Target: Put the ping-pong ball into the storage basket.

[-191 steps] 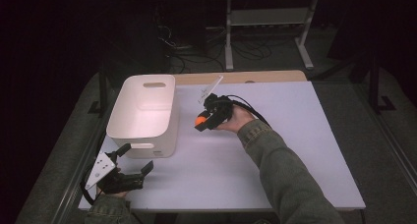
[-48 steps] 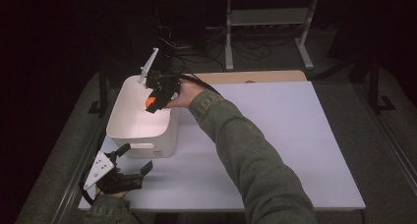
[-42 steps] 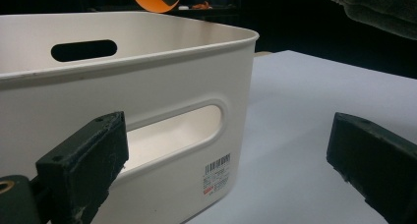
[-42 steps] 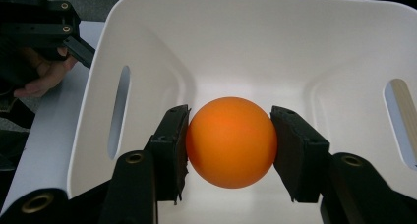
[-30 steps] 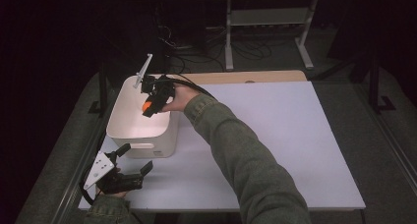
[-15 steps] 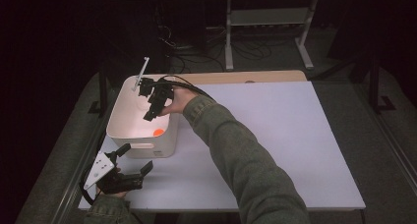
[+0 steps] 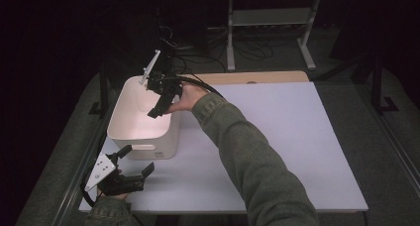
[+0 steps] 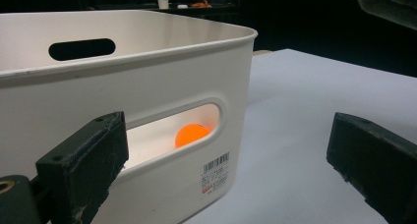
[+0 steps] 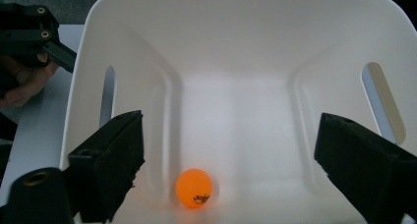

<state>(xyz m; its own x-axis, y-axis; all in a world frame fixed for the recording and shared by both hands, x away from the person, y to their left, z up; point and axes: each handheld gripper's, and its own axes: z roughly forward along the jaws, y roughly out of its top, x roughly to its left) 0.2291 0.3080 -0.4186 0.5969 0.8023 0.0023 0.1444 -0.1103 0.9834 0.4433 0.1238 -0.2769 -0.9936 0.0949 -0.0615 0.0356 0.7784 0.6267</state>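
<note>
Inside the white bin, on its floor near one end wall, lies the orange ball; through the bin's handle slot in the left gripper view it shows as an orange patch resting low. Above the bin, over its far right part, hangs the right hand-held gripper, tilted down into the opening. Its jaws have just been opening and now stand wide with nothing between them, the ball well below and free, which reads as a release meant to drop the ball into the bin. Pointing down keeps the drop inside the walls, so the ball cannot roll off the desk. Just before the bin's near wall, at the desk's front left corner, rests the left hand-held gripper. Its jaws are spread wide, empty, aimed at the bin's slotted wall. Likely it is parked there to stay clear of the drop, ready to steady the bin if needed.
</note>
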